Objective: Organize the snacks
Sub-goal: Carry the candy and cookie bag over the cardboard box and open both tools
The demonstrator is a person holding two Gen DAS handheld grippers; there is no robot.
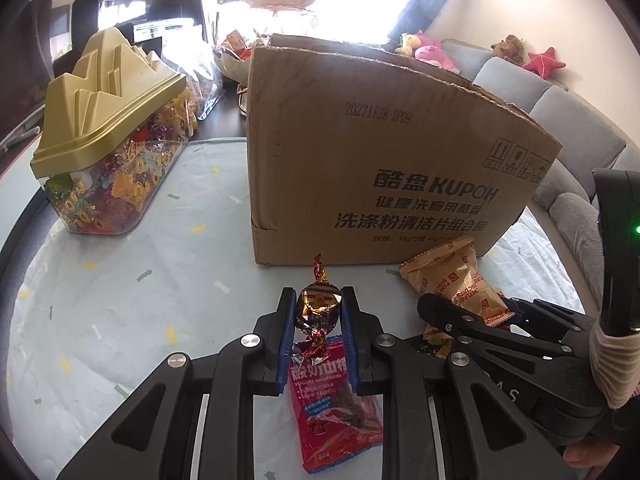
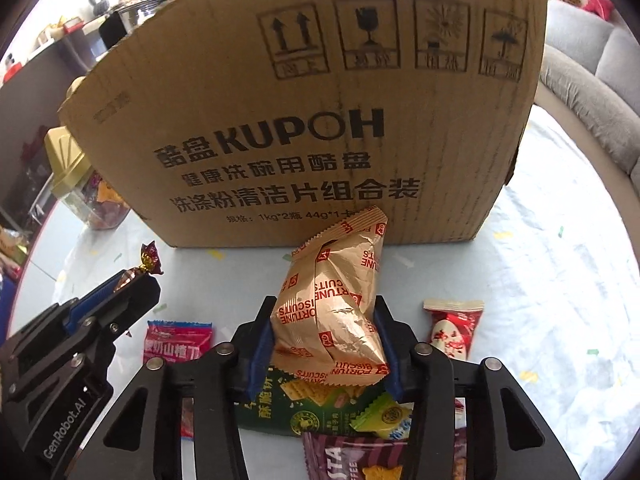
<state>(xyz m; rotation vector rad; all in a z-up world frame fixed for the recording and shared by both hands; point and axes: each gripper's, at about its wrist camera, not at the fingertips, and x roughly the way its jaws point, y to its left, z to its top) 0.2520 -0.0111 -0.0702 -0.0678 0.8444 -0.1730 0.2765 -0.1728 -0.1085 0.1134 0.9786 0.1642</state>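
My left tongs (image 1: 319, 308) were clamped on a foil-wrapped candy (image 1: 319, 305), its twisted ends sticking out above and below the blue pads, held clear of the tabletop (image 1: 120, 300). Under them lay a red hawthorn pack (image 1: 332, 408). My right tongs (image 2: 326, 334) pinched a gold biscuit pack (image 2: 332, 304) from both sides, creasing its foil, the pack standing tilted with its top corner toward the box (image 2: 300, 100). Beneath that pack sat a green cracker bag (image 2: 304, 404), with a small green-and-yellow sachet (image 2: 384, 416) resting on it and a dark coffee pack (image 2: 352, 460) nearest me. Just right of the tongs lay a red-and-white candy (image 2: 452, 328). The cardboard box stood upright behind both tongs, on the pale speckled cloth. Off to the left, well apart, was a clear sweets tub (image 1: 112, 184) with a gold lid (image 1: 108, 96). A grey sofa (image 1: 560, 120) curved along the right.
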